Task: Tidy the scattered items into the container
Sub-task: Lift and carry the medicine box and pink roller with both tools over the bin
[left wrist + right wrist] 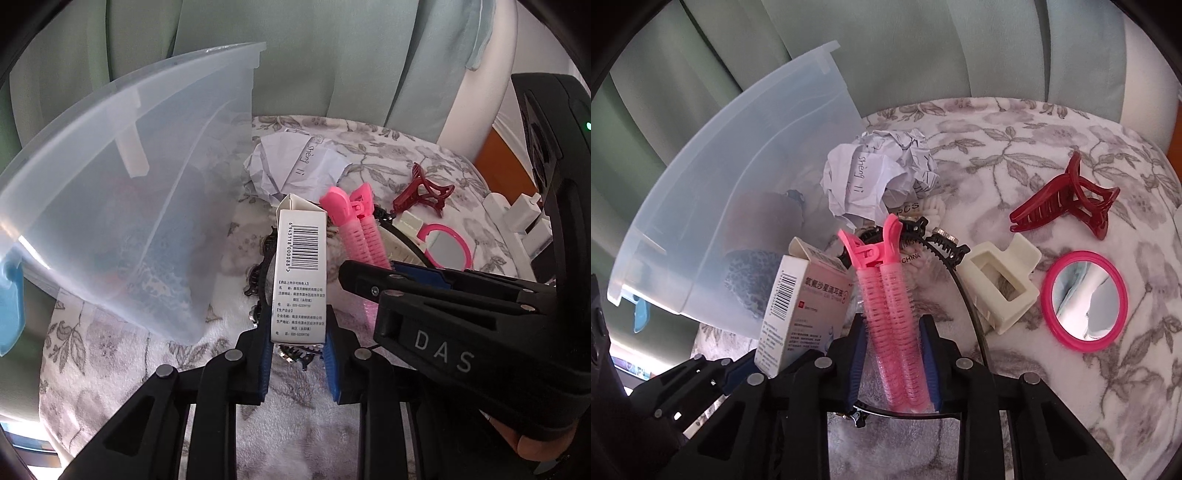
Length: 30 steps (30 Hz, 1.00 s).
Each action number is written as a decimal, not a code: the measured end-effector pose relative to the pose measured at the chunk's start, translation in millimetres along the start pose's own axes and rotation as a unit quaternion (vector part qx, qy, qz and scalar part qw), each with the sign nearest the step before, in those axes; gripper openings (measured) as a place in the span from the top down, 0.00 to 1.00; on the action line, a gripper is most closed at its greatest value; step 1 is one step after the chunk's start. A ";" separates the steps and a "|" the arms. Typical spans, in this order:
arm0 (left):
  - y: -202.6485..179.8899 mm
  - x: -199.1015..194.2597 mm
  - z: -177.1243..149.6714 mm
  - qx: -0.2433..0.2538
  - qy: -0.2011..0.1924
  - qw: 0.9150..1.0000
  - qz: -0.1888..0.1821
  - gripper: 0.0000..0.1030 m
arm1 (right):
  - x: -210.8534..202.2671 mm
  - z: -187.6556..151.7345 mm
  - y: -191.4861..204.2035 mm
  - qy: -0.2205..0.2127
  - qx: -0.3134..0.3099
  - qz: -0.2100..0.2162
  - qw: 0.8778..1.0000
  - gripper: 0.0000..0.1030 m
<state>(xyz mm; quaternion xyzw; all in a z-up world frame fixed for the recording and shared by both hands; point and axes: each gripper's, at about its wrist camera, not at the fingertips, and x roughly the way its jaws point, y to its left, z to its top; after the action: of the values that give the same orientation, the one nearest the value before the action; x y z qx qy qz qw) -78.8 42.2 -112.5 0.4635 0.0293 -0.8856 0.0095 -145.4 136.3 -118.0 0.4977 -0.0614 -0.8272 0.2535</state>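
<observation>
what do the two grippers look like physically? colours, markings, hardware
Both match: black plastic linkage arms with round silver pivot pins and blue ribbed pads lining the jaws. The left gripper shows this up close. The right gripper has white "DAS" lettering on its black body, plus a small screw near the tip. No cables or sleeves are visible.

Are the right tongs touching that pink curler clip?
Touching. The right wrist view shows the right tongs with both blue pads pressed against the pink clip.

I'm in a home, a bedroom by the look of it: floral fleece blanket (1015, 133) under me, padded green headboard (923, 48) behind, hair clips and a pink hand mirror (1084, 301) strewn about.
</observation>
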 end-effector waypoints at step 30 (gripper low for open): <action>19.0 -156.3 18.8 0.000 -0.169 0.983 -0.073 0.75 | -171.2 -24.1 62.7 -0.198 0.059 0.003 0.978 0.70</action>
<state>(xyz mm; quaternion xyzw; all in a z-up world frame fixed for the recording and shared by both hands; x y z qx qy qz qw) -4.3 20.6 25.8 0.3039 0.0606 -0.9494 -0.0507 -38.0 168.0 27.8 0.3379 -0.1606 -0.9035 0.2089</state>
